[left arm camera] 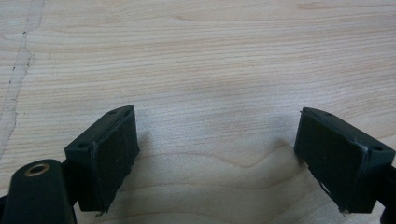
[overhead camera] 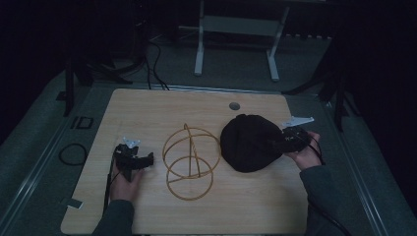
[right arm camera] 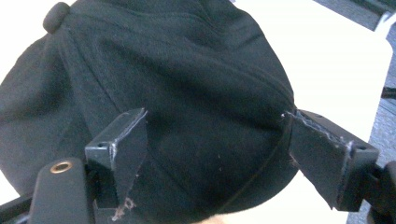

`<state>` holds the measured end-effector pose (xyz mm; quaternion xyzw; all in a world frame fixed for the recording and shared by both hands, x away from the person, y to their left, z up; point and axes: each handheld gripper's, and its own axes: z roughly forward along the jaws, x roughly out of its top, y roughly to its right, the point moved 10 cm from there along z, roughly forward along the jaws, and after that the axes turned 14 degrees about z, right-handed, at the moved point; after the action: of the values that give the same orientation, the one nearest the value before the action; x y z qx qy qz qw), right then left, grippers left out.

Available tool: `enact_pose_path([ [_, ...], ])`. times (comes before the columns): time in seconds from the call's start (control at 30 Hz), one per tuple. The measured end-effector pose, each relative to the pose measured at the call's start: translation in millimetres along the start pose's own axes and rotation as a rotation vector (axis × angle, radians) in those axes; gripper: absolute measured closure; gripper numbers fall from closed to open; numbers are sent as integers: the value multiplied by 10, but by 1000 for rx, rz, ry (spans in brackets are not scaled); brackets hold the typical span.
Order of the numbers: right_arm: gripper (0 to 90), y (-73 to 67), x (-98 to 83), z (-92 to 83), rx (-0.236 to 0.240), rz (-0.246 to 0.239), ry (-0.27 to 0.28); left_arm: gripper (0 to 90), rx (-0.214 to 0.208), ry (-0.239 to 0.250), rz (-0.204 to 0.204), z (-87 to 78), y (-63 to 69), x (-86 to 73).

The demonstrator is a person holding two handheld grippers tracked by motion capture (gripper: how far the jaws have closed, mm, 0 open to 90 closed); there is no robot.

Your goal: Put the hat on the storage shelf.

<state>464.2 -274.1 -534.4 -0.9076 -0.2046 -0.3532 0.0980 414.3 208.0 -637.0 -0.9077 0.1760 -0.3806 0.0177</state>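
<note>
A black cap (overhead camera: 251, 142) lies crown up on the right half of the wooden table (overhead camera: 162, 105). At its right edge, a hand holds my right gripper (overhead camera: 281, 142). In the right gripper view the cap (right arm camera: 177, 93) lies between the wide-spread jaws of the right gripper (right arm camera: 217, 154), and I see no pinch on the fabric. A gold wire stand (overhead camera: 190, 162) made of rings stands at the table's middle. My left gripper (overhead camera: 147, 160) rests left of the stand. The left gripper view has the left gripper (left arm camera: 217, 149) open over bare wood.
A round grommet hole (overhead camera: 234, 105) sits near the table's far edge. White frame legs (overhead camera: 199, 49) stand on the floor behind the table. A cable loop (overhead camera: 73, 153) lies off the table's left side. Dark surroundings ring the table.
</note>
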Motion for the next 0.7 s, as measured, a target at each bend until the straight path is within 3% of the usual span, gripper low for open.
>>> enact_pose_path([
  [0.37, 162, -145, 207, 53, 92, -48, -6, 131, 0, 0, 0, 0, 0, 0],
  [0.7, 167, -236, 300, 186, 156, -132, -71, 131, 0, 0, 0, 0, 0, 0],
])
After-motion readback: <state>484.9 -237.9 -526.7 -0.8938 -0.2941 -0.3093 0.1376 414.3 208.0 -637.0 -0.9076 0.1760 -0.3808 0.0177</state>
